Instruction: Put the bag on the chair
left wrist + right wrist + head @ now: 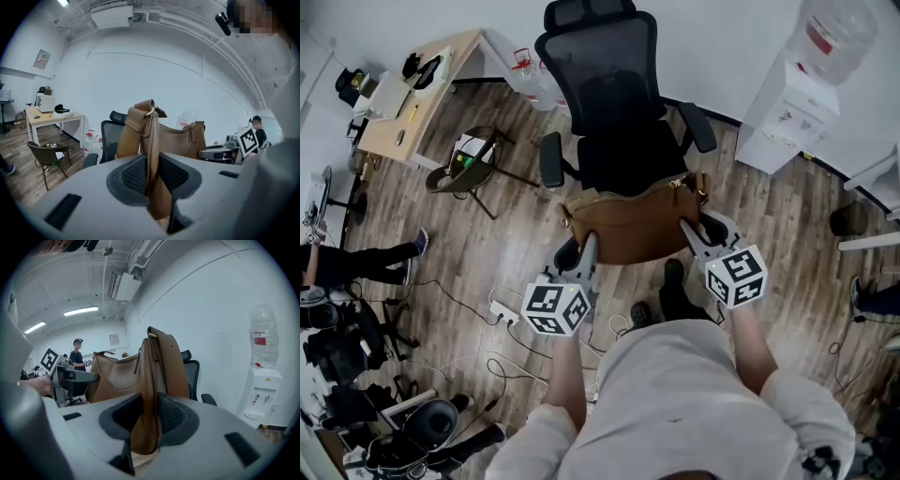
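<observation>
A brown leather bag [628,225] hangs stretched between my two grippers, just in front of and over the front edge of the black mesh office chair [623,141]. My left gripper [581,246] is shut on the bag's left end, where the strap runs between its pads [152,176]. At the bag's right end my right gripper [698,230] is shut on the strap tab [147,420]. The bag's body [178,140] [115,376] shows beyond each pair of jaws. Behind it stands the chair's backrest [110,136] [192,371]. I cannot tell whether the bag's bottom touches the seat.
A white water dispenser [787,117] stands at the back right and a wooden table [417,89] at the back left. A small brown chair [464,169] is left of the office chair. A power strip with cables [502,314] lies by my feet. Another person's legs [356,262] show at the left.
</observation>
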Demonstrator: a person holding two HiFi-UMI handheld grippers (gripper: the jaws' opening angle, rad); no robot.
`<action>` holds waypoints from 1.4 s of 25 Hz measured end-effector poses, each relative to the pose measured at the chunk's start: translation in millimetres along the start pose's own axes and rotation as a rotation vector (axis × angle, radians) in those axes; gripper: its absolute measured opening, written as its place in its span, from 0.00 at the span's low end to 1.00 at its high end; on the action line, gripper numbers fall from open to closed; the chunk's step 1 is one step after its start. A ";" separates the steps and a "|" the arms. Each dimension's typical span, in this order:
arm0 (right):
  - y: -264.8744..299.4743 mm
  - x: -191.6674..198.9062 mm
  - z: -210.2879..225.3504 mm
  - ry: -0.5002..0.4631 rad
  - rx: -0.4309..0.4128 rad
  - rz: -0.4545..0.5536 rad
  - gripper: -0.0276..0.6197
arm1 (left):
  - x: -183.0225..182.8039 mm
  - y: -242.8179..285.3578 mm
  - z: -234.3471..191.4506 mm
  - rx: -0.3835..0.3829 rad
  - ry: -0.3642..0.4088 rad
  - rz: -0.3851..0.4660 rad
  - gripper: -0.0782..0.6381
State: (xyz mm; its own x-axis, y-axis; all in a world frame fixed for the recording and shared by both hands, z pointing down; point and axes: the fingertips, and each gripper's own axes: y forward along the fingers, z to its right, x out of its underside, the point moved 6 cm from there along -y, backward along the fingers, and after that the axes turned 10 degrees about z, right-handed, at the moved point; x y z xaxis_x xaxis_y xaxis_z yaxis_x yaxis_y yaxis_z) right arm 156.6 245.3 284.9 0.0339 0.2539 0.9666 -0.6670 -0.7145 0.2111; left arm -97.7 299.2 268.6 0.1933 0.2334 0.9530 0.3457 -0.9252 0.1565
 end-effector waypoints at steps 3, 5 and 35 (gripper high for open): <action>10.0 -7.0 15.2 -0.010 -0.018 0.001 0.22 | -4.4 15.6 0.9 -0.013 0.001 0.003 0.21; 15.1 -11.0 25.1 -0.021 -0.030 0.002 0.22 | -6.3 25.2 2.6 -0.021 0.000 0.003 0.21; 69.1 -16.9 118.9 -0.055 -0.138 -0.058 0.21 | -1.1 114.5 14.7 -0.141 -0.006 -0.034 0.21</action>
State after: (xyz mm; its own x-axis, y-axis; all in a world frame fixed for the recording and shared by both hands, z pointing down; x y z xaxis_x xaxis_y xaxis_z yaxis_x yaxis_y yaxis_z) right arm 198.4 114.1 300.4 0.1135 0.2532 0.9607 -0.7588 -0.6021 0.2483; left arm -44.8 197.4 281.7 0.1896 0.2668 0.9449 0.2196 -0.9495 0.2240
